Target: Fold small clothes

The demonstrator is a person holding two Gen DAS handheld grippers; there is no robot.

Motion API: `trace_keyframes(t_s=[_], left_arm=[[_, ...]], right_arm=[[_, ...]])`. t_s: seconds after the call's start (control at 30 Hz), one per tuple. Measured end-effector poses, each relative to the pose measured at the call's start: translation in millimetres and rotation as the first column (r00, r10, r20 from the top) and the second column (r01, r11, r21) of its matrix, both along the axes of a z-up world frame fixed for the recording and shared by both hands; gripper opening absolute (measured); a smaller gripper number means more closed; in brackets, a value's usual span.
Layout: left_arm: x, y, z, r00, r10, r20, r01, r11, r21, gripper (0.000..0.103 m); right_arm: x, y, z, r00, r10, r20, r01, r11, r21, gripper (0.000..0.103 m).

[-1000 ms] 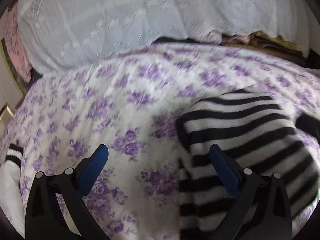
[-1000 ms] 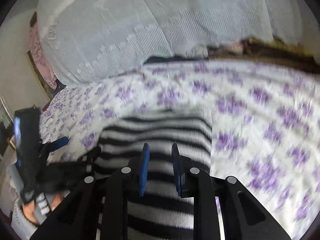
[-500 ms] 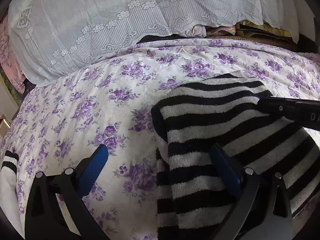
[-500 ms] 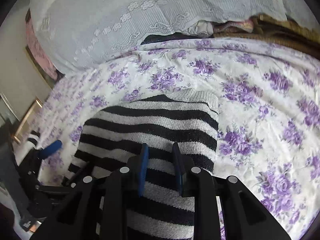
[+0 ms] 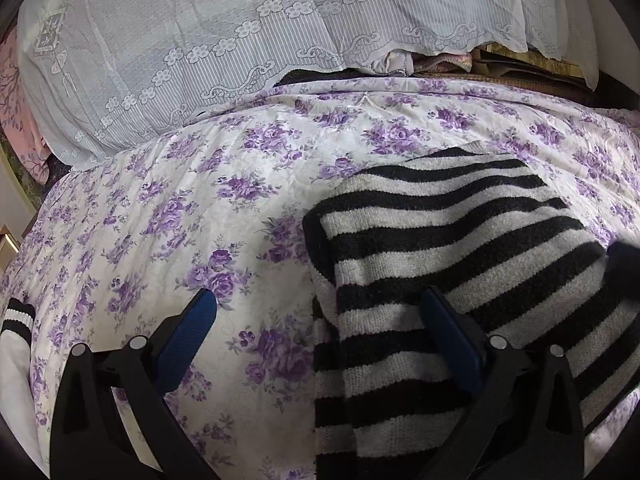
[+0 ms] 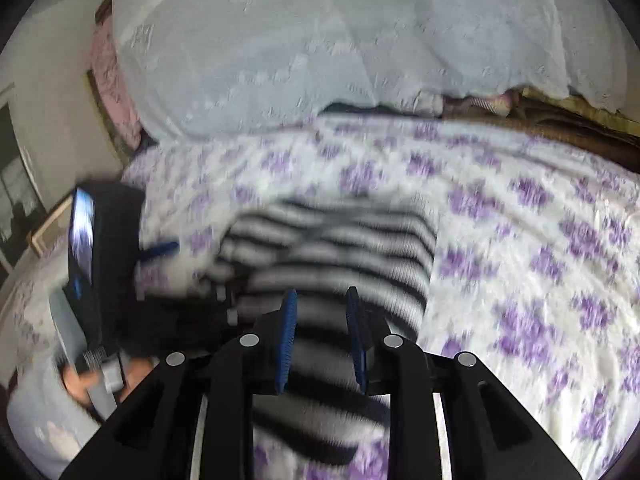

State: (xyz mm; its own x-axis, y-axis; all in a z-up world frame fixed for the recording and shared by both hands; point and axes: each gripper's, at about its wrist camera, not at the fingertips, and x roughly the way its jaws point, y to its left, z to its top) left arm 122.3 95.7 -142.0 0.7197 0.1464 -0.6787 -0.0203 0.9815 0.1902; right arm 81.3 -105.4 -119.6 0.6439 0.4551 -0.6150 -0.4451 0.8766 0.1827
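**Bed under a floral cover**

A bed (image 5: 248, 184) in a purple-flowered cover is carrying a folded black-and-grey striped garment (image 5: 460, 240) toward its right side, a white lace-draped pile (image 5: 224, 48) is lying along its far edge, and a black-banded white sock (image 5: 16, 328) is lying at its left edge.

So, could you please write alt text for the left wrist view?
A black-and-grey striped knit garment lies on a purple-flowered bedsheet. The left gripper stands wide open over its left edge. White lace fabric lies behind.

Open floral bedspread (image 5: 208, 208) is lying free left of the striped sweater (image 5: 440, 240), the lace-covered pile (image 5: 240, 40) blocking behind.
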Motion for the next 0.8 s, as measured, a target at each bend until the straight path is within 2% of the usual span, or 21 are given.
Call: trace_keyframes(t_s=[0.1, 0.3, 0.37, 0.57, 0.8], left_arm=[[-2, -4, 0, 1.0, -0.003, 0.01, 0.003, 1.0, 0.024, 0.099], [-6, 0, 5, 1.0, 0.003, 0.007, -0.003, 1.0, 0.013, 0.099], [-11, 0, 9, 1.0, 0.007, 0.017, -0.007, 1.0, 0.024, 0.099], [-24, 0, 15, 0.999, 0.021, 0.029, -0.022, 0.999, 0.029, 0.099], [-50, -6, 17, 0.999, 0.017, 0.039, -0.018, 0.999, 0.031, 0.099]], right_arm=[[-4, 1, -7, 0.999, 0.0, 0.032, 0.0, 1.0, -0.023, 0.026], [-9, -13, -9, 1.0, 0.0, 0.0, 0.0, 0.997, 0.075, 0.028], [-10, -20, -6, 1.0, -0.019, 0.008, 0.018, 0.996, 0.085, 0.045], [-3, -42, -10, 0.998, -0.053, -0.035, 0.057, 0.989, 0.14, 0.046], [4, -48, 5, 0.998, -0.037, -0.043, 0.044, 0.985, 0.168, 0.048]])
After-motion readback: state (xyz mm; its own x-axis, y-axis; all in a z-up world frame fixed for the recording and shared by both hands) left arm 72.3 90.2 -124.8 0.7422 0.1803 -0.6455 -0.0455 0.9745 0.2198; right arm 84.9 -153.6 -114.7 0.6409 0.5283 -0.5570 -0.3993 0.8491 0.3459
